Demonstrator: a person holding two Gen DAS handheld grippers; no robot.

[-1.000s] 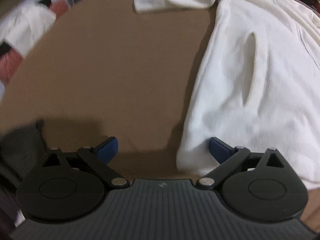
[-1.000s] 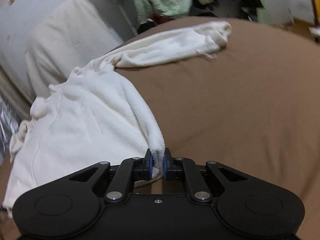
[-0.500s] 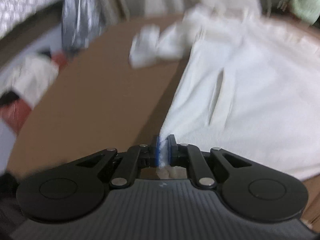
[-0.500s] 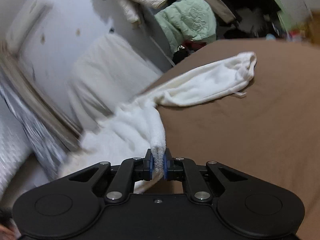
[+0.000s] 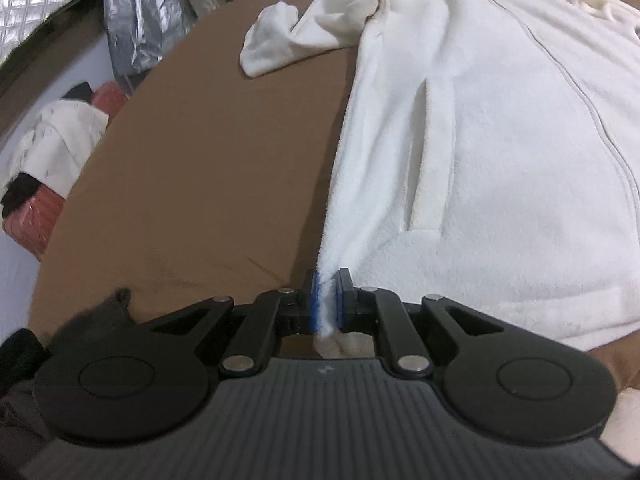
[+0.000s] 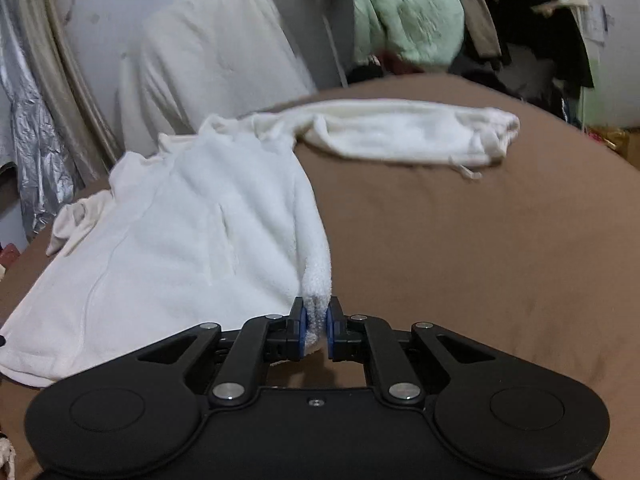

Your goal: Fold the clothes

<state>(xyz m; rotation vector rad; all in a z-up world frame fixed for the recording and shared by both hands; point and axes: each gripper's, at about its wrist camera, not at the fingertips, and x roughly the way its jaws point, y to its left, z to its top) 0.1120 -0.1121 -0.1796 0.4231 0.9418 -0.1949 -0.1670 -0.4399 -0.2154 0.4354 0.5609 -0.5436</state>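
White fleece jacket (image 5: 500,152) lies spread on the brown surface (image 5: 208,168). Left gripper (image 5: 327,304) and right gripper (image 6: 316,326) each pinch a hem corner, fingers clamped.

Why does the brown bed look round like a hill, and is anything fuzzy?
Left wrist view: the fisheye lens bends the brown bed into a curve; the white fleece jacket looks sharp. Right wrist view: same bulging, and the hanging green garment behind is slightly blurred.
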